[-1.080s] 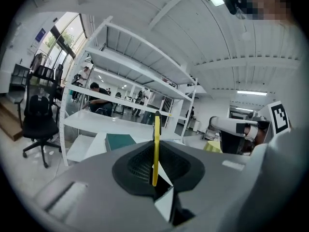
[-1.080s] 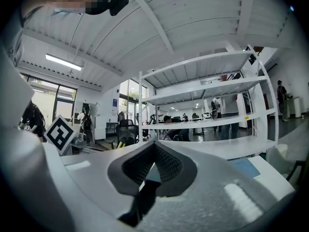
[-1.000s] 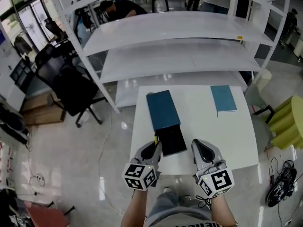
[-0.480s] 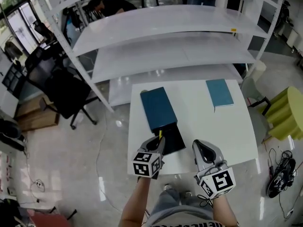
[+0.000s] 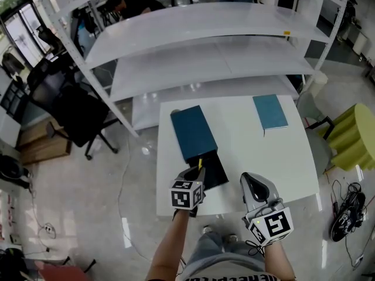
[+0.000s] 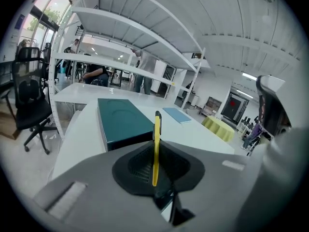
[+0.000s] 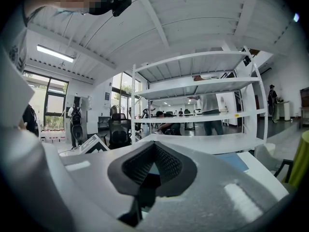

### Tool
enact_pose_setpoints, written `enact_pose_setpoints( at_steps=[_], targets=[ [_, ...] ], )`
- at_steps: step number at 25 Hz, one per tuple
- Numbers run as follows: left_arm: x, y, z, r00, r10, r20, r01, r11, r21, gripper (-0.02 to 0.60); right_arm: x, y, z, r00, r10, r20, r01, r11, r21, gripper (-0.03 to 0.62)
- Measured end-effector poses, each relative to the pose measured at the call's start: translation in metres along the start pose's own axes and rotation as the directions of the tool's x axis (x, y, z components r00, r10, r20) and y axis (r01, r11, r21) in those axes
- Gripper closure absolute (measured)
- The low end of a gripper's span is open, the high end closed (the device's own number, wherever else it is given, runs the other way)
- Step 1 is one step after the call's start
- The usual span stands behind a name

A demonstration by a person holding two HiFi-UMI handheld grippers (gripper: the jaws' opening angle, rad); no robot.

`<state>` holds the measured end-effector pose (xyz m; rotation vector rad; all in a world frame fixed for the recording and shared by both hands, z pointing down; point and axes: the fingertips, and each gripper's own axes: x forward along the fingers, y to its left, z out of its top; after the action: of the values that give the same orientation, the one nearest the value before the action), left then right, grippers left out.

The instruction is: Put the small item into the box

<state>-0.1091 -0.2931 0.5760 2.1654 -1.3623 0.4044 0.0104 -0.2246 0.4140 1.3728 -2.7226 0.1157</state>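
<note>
Yellow pen [image 6: 156, 129] sits clamped in my left tool [image 6: 161, 167] at the teal box [image 5: 192, 132], beside its open black tray [image 5: 214, 172], not yet released; right tool [image 7: 153, 166] closed, empty.

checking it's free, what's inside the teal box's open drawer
The drawer looks dark and bare; the left gripper, holding a yellow item, covers its near-left corner, the teal sleeve its back.

white shelving [image 5: 205, 45] | black chair [image 5: 70, 107] | glossy floor [image 5: 88, 204] — windows [image 5: 23, 16] at left

No legible text; shirt [image 5: 229, 276] print too blurred to read.
</note>
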Motion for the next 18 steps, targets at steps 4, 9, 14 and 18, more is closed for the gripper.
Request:
enact_pose_setpoints(
  at_steps=[4, 9, 14, 18],
  targets=[
    [0.009, 0.002, -0.006, 0.999, 0.012, -0.040, -0.012, 1.000, 0.009, 0.535, -0.001, -0.003, -0.001, 1.000, -0.006, -0.003, 0.006, 1.000, 0.004, 0.592],
    [0.022, 0.006, -0.011, 0.995, 0.033, -0.094, -0.031, 0.999, 0.020, 0.537, -0.002, -0.010, -0.003, 1.000, -0.018, -0.005, 0.018, 1.000, 0.010, 0.592],
    [0.034, 0.009, -0.016, 0.986, 0.047, -0.158, -0.044, 0.999, 0.020, 0.537, -0.005, -0.017, -0.003, 0.999, -0.038, -0.008, 0.038, 0.999, 0.011, 0.592],
    [0.045, 0.011, -0.026, 0.973, 0.058, -0.222, -0.057, 0.998, 0.012, 0.537, -0.008, -0.023, -0.003, 0.999, -0.053, -0.008, 0.053, 0.999, 0.011, 0.592]
  ],
)
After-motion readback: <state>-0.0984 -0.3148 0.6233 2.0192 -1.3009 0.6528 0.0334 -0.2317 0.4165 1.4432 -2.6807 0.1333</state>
